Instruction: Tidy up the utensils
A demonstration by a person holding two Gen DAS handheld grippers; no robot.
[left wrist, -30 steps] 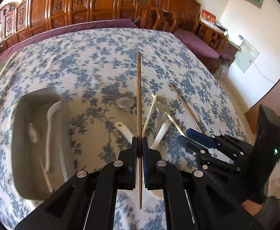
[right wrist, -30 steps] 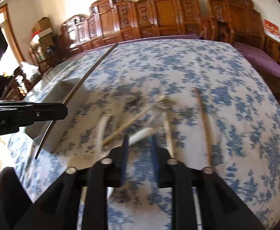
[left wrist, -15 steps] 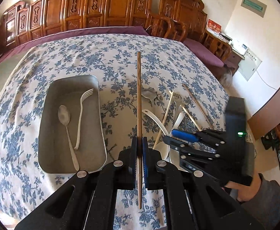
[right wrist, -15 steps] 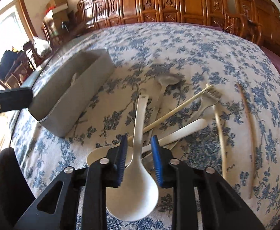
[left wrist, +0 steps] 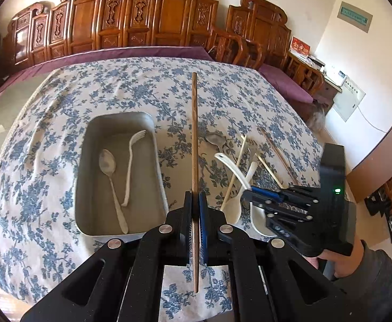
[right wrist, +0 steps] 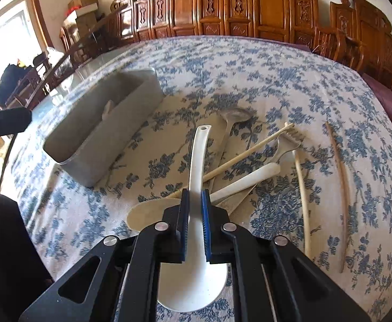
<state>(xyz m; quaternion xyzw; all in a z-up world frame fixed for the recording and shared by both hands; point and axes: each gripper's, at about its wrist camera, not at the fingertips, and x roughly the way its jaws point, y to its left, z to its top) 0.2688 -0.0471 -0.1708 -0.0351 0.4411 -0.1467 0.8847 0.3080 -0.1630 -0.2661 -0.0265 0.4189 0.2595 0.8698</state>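
My left gripper [left wrist: 195, 209] has its fingers pinched on a long brown wooden chopstick [left wrist: 194, 145], whose length runs straight ahead along the fingers; the grey rectangular metal tray [left wrist: 84, 187], already holding a steel spoon [left wrist: 110, 171] and a white plastic fork [left wrist: 130, 166], lies just to its left on the counter. My right gripper [right wrist: 195, 206] straddles the neck of a white plastic ladle-shaped spoon [right wrist: 196, 161], fingers slightly spread, and I cannot tell whether they grip it. The spoon's handle points away from me, so I judge the left gripper to be nearer the tray.
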